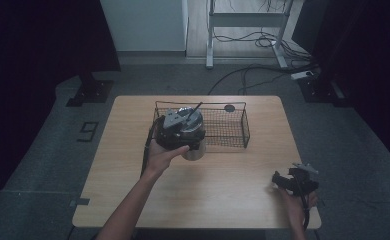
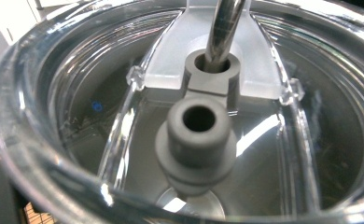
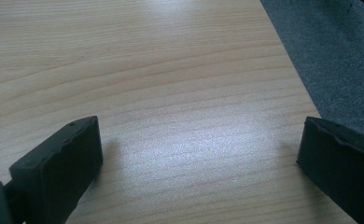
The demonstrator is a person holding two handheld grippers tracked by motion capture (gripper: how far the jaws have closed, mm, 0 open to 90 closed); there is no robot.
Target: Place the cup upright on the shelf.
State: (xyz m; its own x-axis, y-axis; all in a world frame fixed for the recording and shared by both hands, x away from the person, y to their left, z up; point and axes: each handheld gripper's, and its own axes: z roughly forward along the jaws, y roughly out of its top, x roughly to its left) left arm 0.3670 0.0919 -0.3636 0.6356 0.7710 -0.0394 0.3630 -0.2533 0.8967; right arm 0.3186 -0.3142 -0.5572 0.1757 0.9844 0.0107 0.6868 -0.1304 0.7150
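A steel tumbler (image 1: 194, 151) with a clear lid (image 2: 124, 116) stands on the wooden table (image 1: 218, 195), against the front left corner of a black wire basket (image 1: 226, 131). A metal straw (image 2: 222, 28) passes through the lid's grey rubber spout (image 2: 196, 144). My left gripper (image 1: 175, 131) sits over the tumbler's left top side, its camera right above the lid; its jaws are hidden. My right gripper (image 1: 278, 179) rests low near the table's front right corner, jaws wide open over bare wood (image 3: 199, 158).
The basket lies across the table's back middle, with a small dark round spot (image 1: 229, 108) on the table behind it. The table's right edge (image 3: 287, 60) drops to grey carpet. Cables and a desk frame (image 1: 248, 20) are on the floor beyond.
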